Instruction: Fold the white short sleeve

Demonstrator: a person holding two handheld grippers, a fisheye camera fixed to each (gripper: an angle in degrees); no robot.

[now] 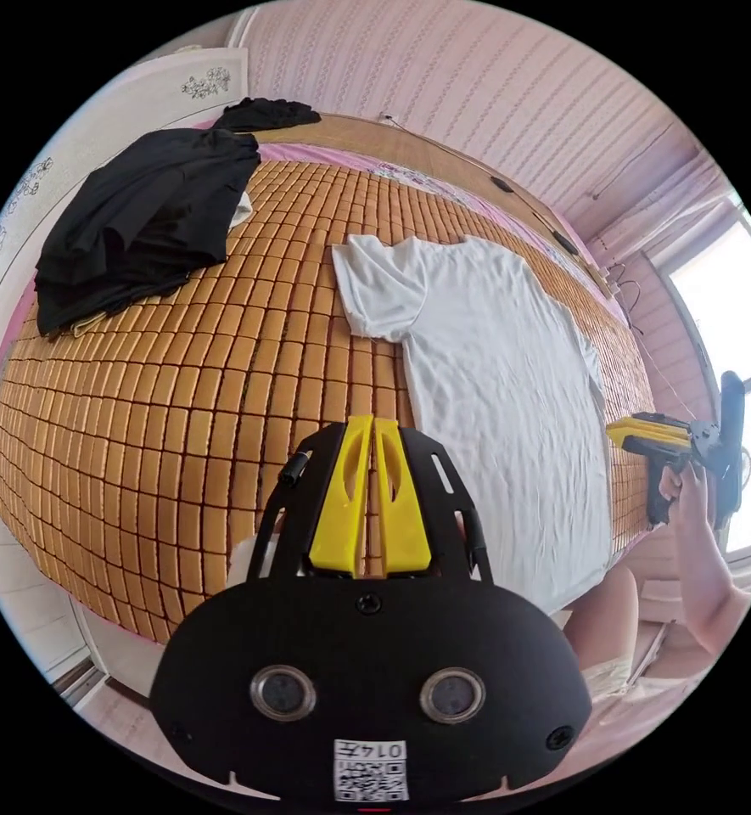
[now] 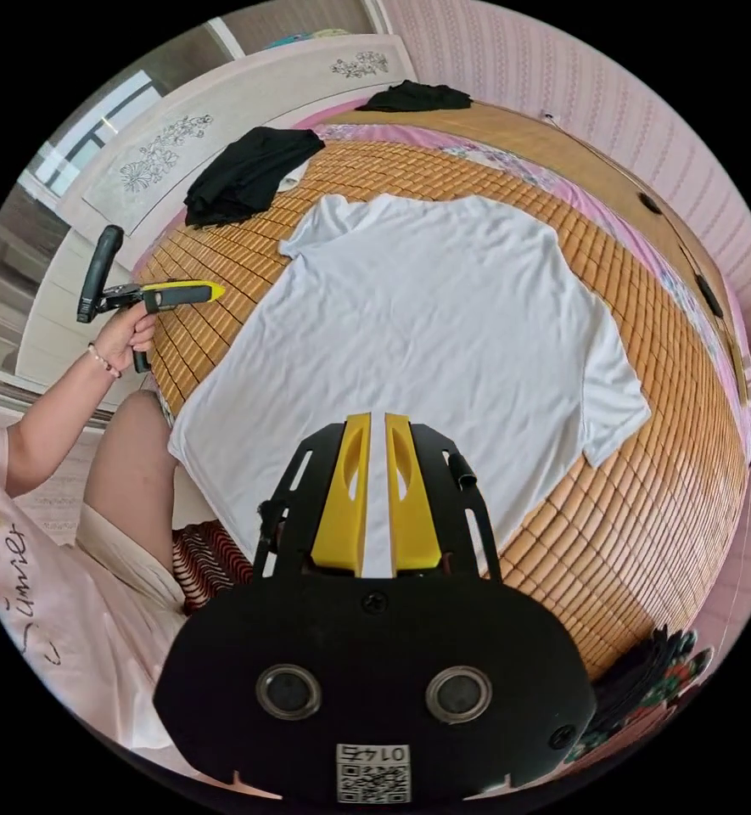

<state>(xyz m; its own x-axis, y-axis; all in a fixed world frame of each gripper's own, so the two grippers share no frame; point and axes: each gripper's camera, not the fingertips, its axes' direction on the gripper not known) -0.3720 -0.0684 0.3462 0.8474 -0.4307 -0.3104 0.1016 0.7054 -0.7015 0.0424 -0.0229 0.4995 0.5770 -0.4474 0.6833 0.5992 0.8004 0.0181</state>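
A white short-sleeved cotton T-shirt point(image 2: 426, 323) lies spread flat, both sleeves out, on a woven bamboo-tile mat point(image 1: 180, 399) that covers the bed; this shirt serves as the landmark for all that follows. In the left gripper view, the left gripper point(image 1: 373, 424), with two yellow plastic jaws on a black frame, hangs over bare mat just beside the shirt's side edge, jaws drawn together with only a thin slit between them and nothing held. In the right gripper view, the right gripper point(image 2: 378, 422) hangs above the shirt's lower part near the hem, its yellow jaws likewise nearly touching and empty. A heap of black crumpled garments point(image 1: 146, 221) rests on the mat beyond the shirt's sleeve, well apart from it. A second, smaller black garment point(image 2: 416, 96) lies farther still, past the collar end.
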